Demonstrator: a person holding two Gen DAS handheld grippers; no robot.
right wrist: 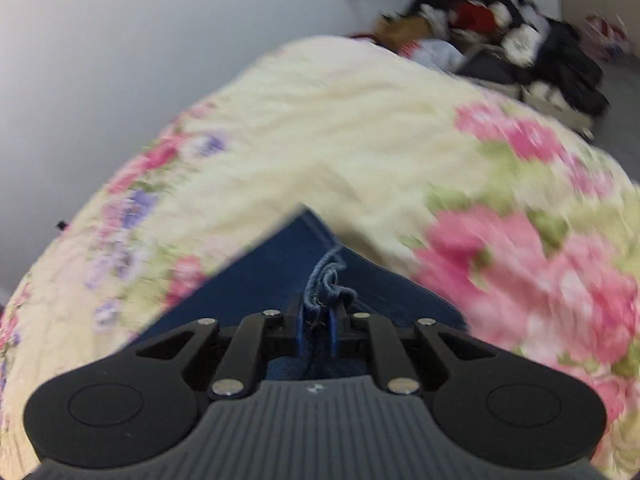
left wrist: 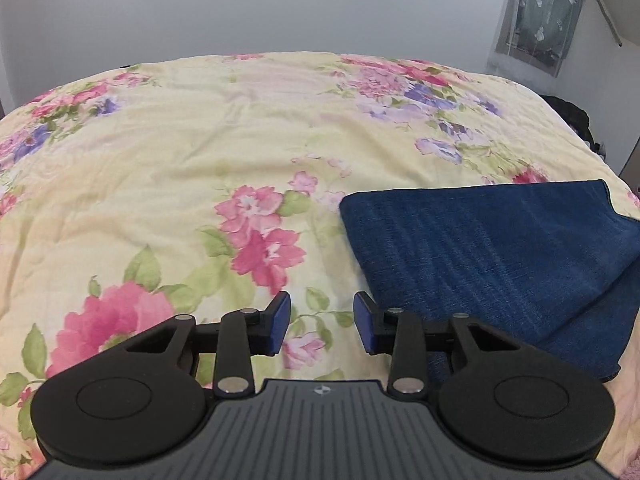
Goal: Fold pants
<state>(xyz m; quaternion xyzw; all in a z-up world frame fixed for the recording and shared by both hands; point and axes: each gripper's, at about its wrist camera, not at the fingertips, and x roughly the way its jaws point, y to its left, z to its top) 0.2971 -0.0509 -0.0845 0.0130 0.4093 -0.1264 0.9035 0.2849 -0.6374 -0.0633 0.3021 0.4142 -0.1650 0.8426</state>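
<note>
Dark blue denim pants [left wrist: 492, 264] lie in a folded slab on the floral bedspread [left wrist: 200, 152], at the right of the left wrist view. My left gripper [left wrist: 322, 326] hovers just left of the slab's near corner. Its blue pads stand apart with only the bedspread showing between them. In the blurred right wrist view, my right gripper [right wrist: 318, 330] is shut on the frayed hem [right wrist: 326, 286] of the pants [right wrist: 260, 276]. The denim runs away from the pads in a wedge over the bedspread [right wrist: 340, 132].
The bed takes up most of both views, with a pale wall [left wrist: 280, 4] behind it. A pile of clothes and bags [right wrist: 500, 36] sits beyond the bed's far right corner. A patterned cloth hanging [left wrist: 540, 12] is on the wall at upper right.
</note>
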